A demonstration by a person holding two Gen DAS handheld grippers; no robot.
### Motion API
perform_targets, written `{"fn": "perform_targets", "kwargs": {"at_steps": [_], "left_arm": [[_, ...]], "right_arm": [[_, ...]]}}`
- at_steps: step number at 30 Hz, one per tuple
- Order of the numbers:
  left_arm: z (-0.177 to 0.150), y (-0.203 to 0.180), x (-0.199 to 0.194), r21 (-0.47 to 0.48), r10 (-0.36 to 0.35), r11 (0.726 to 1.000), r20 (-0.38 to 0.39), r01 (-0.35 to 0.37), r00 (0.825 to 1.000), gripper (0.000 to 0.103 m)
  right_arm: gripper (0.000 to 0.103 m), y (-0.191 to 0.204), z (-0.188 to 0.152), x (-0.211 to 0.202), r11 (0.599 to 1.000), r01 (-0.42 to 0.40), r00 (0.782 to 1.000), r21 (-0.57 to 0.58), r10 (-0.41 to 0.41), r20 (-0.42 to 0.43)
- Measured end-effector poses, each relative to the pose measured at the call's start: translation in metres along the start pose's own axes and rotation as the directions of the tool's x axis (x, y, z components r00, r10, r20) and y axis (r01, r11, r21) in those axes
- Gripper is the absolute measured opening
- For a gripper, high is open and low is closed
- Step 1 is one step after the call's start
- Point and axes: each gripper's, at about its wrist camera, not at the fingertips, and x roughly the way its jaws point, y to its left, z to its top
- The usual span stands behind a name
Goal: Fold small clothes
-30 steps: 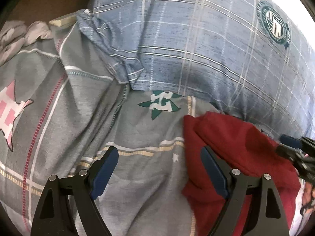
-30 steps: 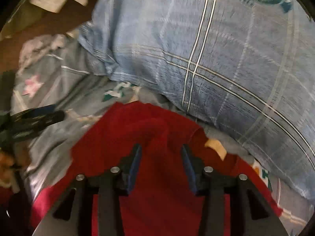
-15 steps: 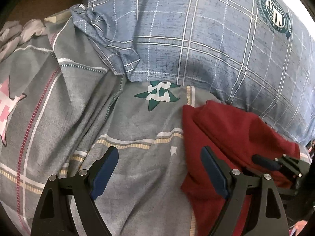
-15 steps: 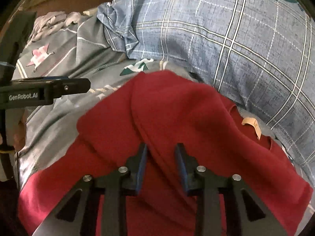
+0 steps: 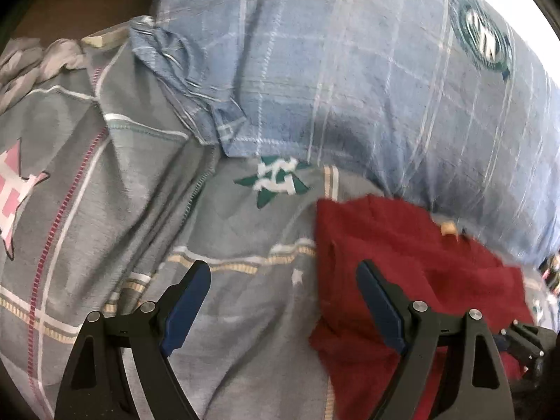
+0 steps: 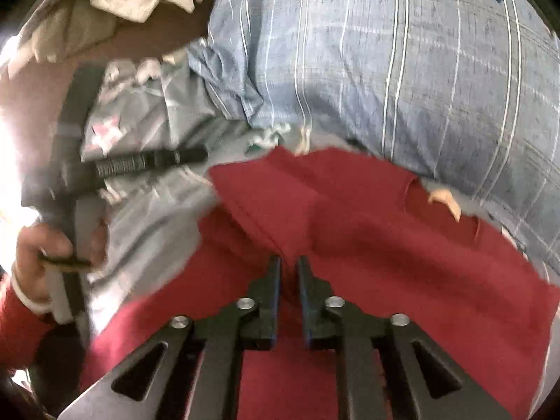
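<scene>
right tongs [image 6: 289, 262] (closing) on red garment [image 6: 367, 238]

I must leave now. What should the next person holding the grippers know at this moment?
Right gripper: jaws have just been closing on a raised fold of the red garment; gap narrow, grip not certain.
Left gripper: open, empty, over the grey sheet, its right finger at the garment's left edge.
Garment lies rumpled on the sheet below the blue pillow.
Done: no neat fold visible.
Left: secure the grip, then fold.
</scene>
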Motion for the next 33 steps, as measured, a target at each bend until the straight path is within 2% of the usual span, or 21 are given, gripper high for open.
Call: {"fn": "perform_targets", "kwargs": {"at_steps": [1,2,3,6,8,10,12,13,15,16,17,19,21,22,24,25,27,29,31,32,33], "left_arm": [[-0.002,-0.003,0.002,0.014,0.004,1.000,-0.006,-0.004,1.000,0.086],[-0.004,-0.006,0.003,0.027,0.006,1.000,-0.009,-0.006,1.000,0.086],[-0.004,-0.008,0.003,0.033,0.004,0.999,-0.010,-0.003,1.000,0.086],[-0.004,-0.018,0.005,0.056,-0.023,0.998,-0.009,0.024,1.000,0.086],[-0.006,-0.024,0.009,0.080,-0.015,0.997,-0.014,0.016,1.000,0.086],[-0.008,-0.031,0.016,0.104,0.005,0.995,-0.020,-0.003,1.000,0.086],[-0.010,-0.035,0.022,0.115,0.016,0.993,-0.022,-0.014,1.000,0.086],[-0.011,-0.036,0.025,0.121,0.020,0.992,-0.030,-0.016,0.999,0.086],[-0.013,-0.040,0.032,0.134,0.029,0.991,-0.046,-0.022,0.999,0.086],[-0.013,-0.040,0.033,0.138,0.032,0.990,-0.051,-0.025,0.998,0.086],[-0.013,-0.041,0.034,0.139,0.030,0.990,-0.052,-0.022,0.998,0.086],[-0.012,-0.041,0.035,0.137,0.019,0.990,-0.054,-0.012,0.998,0.086],[-0.013,-0.042,0.038,0.142,0.025,0.990,-0.061,-0.016,0.998,0.087],[-0.015,-0.042,0.040,0.147,0.035,0.989,-0.065,-0.025,0.997,0.087],[-0.016,-0.042,0.040,0.144,0.036,0.989,-0.058,-0.027,0.998,0.087],[-0.016,-0.041,0.039,0.141,0.037,0.990,-0.058,-0.028,0.998,0.087],[-0.016,-0.041,0.039,0.137,0.036,0.990,-0.060,-0.028,0.998,0.087],[-0.018,-0.042,0.039,0.137,0.037,0.990,-0.056,-0.029,0.998,0.087],[-0.019,-0.042,0.039,0.139,0.037,0.990,-0.050,-0.030,0.998,0.087],[-0.020,-0.041,0.038,0.139,0.036,0.990,-0.048,-0.029,0.998,0.087],[-0.021,-0.041,0.037,0.138,0.034,0.990,-0.049,-0.027,0.998,0.087]], "right_arm": [[0.049,0.000,-0.005,0.004,1.000,0.004,0.999,-0.002,-0.004,-0.041],[0.051,-0.004,-0.012,0.004,1.000,-0.001,0.997,0.012,0.002,-0.081],[0.051,-0.010,-0.018,-0.005,1.000,-0.001,0.998,0.028,0.003,-0.070],[0.057,-0.049,-0.031,-0.057,0.984,0.117,0.992,0.138,-0.122,0.028],[0.084,-0.093,-0.040,-0.089,0.920,0.264,0.953,0.291,-0.295,0.065],[0.091,-0.142,-0.049,-0.099,0.824,0.354,0.915,0.442,-0.403,0.018],[0.091,-0.180,-0.052,-0.083,0.788,0.334,0.933,0.517,-0.354,-0.065],[0.085,-0.193,-0.053,-0.072,0.783,0.315,0.944,0.536,-0.318,-0.090],[0.032,-0.204,-0.050,-0.055,0.795,0.328,0.942,0.511,-0.313,-0.119],[0.025,-0.206,-0.048,-0.053,0.801,0.359,0.931,0.478,-0.343,-0.124],[0.015,-0.205,-0.046,-0.056,0.809,0.351,0.933,0.472,-0.343,-0.107],[0.014,-0.209,-0.050,-0.065,0.804,0.357,0.929,0.475,-0.359,-0.091],[0.014,-0.216,-0.065,-0.070,0.769,0.387,0.914,0.509,-0.392,-0.104],[0.014,-0.219,-0.072,-0.071,0.761,0.375,0.918,0.530,-0.382,-0.101],[0.019,-0.216,-0.077,-0.081,0.752,0.369,0.918,0.546,-0.386,-0.090],[0.031,-0.213,-0.077,-0.089,0.743,0.384,0.911,0.548,-0.403,-0.091],[0.036,-0.201,-0.076,-0.109,0.730,0.404,0.896,0.551,-0.437,-0.078],[0.036,-0.177,-0.074,-0.128,0.786,0.339,0.921,0.516,-0.389,-0.012],[0.037,-0.148,-0.077,-0.126,0.850,0.318,0.941,0.419,-0.338,-0.028],[0.036,-0.141,-0.080,-0.120,0.865,0.331,0.940,0.378,-0.337,-0.054],[0.035,-0.135,-0.086,-0.112,0.864,0.377,0.925,0.334,-0.367,-0.096]]}}
